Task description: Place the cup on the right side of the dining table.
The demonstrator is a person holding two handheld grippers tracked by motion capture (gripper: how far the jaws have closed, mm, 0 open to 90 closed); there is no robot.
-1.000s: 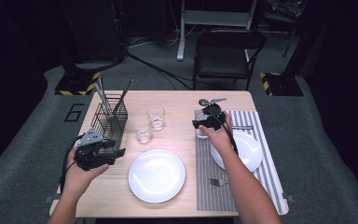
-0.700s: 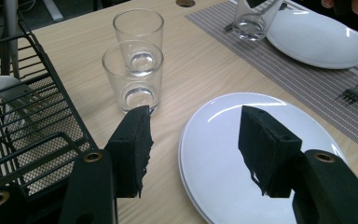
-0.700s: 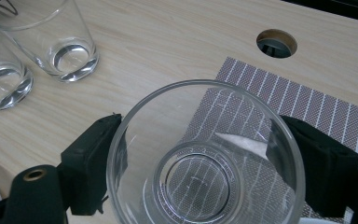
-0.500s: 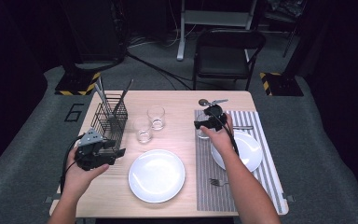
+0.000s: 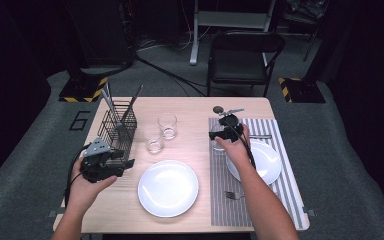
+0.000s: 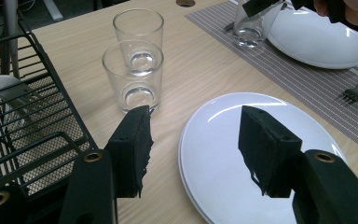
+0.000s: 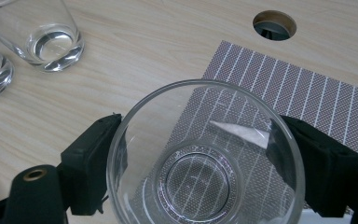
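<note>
A clear drinking glass [image 7: 200, 186] stands on the near-left corner of the striped placemat [image 7: 307, 98], and my right gripper [image 7: 196, 158] is shut on it, one black pad against each side of the rim. From above, the right gripper [image 5: 224, 132] sits over that glass [image 5: 218, 145], just left of a white plate [image 5: 262, 159] on the placemat [image 5: 280, 200]. My left gripper [image 5: 125, 163] is open and holds nothing, low over the table beside the wire rack [image 5: 117, 127]. Past the left gripper [image 6: 193, 140] lies a second white plate [image 6: 261, 116] on bare wood.
Two empty glasses [image 5: 168, 125] [image 5: 154, 141] stand mid-table, right of the rack, which holds some cutlery. The bare-wood plate [image 5: 168, 187] lies at front centre. A fork [image 5: 235, 195] lies on the mat near the front. A cable hole [image 7: 274, 24] opens in the tabletop beyond the held glass.
</note>
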